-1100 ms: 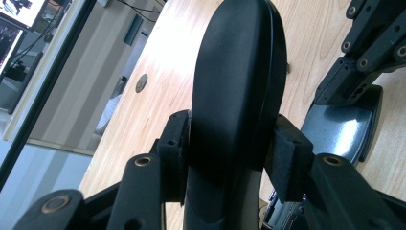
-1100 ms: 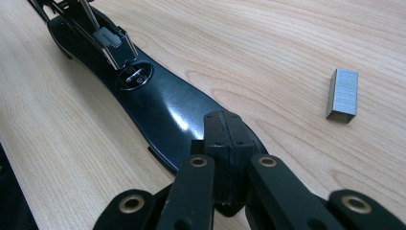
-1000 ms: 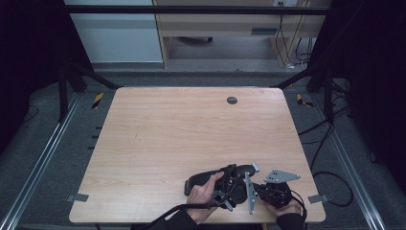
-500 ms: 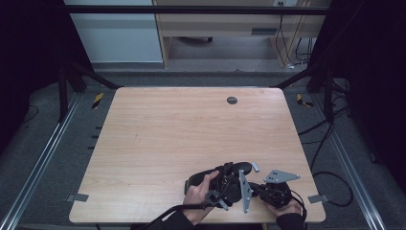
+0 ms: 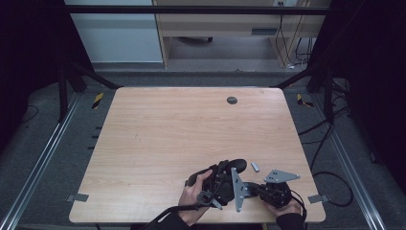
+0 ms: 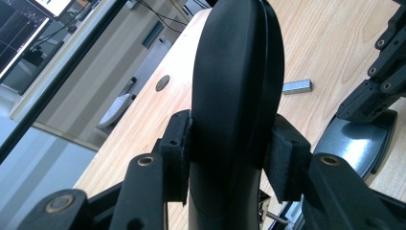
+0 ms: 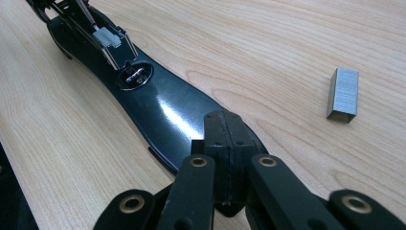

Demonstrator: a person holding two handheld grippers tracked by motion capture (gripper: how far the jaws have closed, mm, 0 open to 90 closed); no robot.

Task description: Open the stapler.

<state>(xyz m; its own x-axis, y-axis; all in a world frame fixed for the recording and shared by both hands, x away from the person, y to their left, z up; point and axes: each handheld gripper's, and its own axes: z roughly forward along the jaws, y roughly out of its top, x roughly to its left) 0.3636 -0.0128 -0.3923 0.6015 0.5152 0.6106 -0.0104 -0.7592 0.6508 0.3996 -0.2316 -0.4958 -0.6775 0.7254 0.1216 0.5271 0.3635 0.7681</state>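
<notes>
- Down at the near edge of the worktop, a little right of the middle, my left gripper and my right gripper work close together, so there is little room behind them before the wood ends.
- Ahead and to the left the wood lies open all the way to the far edge; the right edge is fairly near my right hand.
- My left jaws have just been closing, and their pads now press on both sides of the stapler's black top arm, which stands between them.
- My right jaws are fully together, pads touching; they sit over the rear end of the glossy black base, though I cannot tell whether they pinch its edge or merely rest on it.
- A small block of staples lies on the wood just beyond the stapler, clear of both grippers.
- A round dark grommet sits well apart, near the far edge.
- The stapler is swung open: its base lies flat, long axis running away from my right jaws toward the hinge, where the metal staple channel is exposed.
- Its top arm is lifted off the base, rounded tip toward the far side of the worktop.
</notes>
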